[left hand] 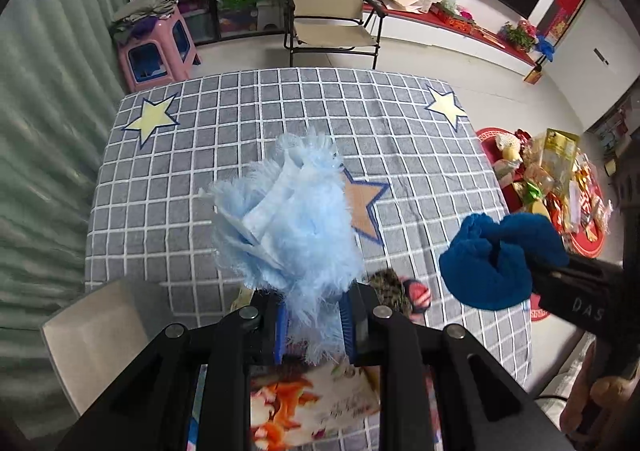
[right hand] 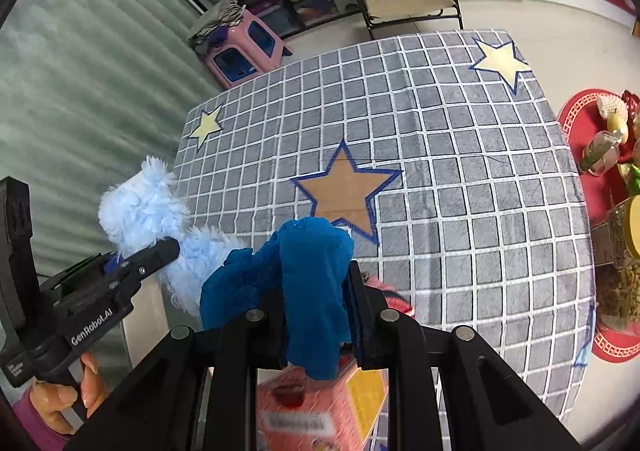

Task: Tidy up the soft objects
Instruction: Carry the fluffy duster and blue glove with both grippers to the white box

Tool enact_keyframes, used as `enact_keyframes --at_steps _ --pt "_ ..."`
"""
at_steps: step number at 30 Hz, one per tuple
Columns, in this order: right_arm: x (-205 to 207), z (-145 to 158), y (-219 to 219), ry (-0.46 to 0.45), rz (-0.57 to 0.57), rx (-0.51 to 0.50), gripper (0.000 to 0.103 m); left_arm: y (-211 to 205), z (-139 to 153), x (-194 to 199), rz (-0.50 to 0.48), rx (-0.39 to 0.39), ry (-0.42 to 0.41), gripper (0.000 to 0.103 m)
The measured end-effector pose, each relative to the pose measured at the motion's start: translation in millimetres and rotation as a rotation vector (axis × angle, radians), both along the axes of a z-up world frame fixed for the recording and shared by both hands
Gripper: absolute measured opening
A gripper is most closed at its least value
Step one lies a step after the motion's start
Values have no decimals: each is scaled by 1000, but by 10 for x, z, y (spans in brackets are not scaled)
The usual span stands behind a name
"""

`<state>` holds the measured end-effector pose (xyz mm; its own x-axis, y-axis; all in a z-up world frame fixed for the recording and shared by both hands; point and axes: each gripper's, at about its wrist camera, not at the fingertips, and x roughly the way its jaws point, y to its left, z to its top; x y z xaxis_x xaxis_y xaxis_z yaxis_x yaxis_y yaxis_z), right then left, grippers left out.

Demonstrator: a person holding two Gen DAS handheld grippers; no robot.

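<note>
step: soft items are held lifted above counter (left hand: pixel 200 155)
left gripper (left hand: pixel 312 327): fingers clamped on fluffy light-blue cloth (left hand: pixel 288 211)
right gripper (right hand: pixel 316 315): fingers clamped on dark-blue cloth (right hand: pixel 304 279)
next: a drop spot is judged needed

Table (right hand: pixel 460 187): covered by a grey cloth with a white grid, flat, lightly creased.
Stars: brown star (right hand: pixel 346 193) at centre; yellow star (left hand: pixel 152 117) at far left corner; yellow star (left hand: pixel 446 107) at far right corner.
Near edge: printed box (right hand: pixel 320 407); a spotted item with a red tip (left hand: pixel 400 291), partly hidden.
</note>
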<state>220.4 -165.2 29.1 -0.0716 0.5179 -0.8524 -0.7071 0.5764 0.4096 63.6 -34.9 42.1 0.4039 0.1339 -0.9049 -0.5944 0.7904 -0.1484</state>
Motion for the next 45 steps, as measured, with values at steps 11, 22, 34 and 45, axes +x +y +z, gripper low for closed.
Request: enact_keyframes --at_steps 11,22,34,45 --pt "-525 171 -333 -29 -20 -24 23 -395 100 -605 -61 2 -17 24" --pt "-909 147 -640 -22 -59 -61 23 -576 17 -1160 -67 -7 0 24" --pt "-1307 82 -591 -17 -7 -107 23 -520 -59 -1545 -11 -23 -7 24" --pt "-1833 141 -49 -37 181 -102 23 -252 -100 -2044 135 -30 -14 24"
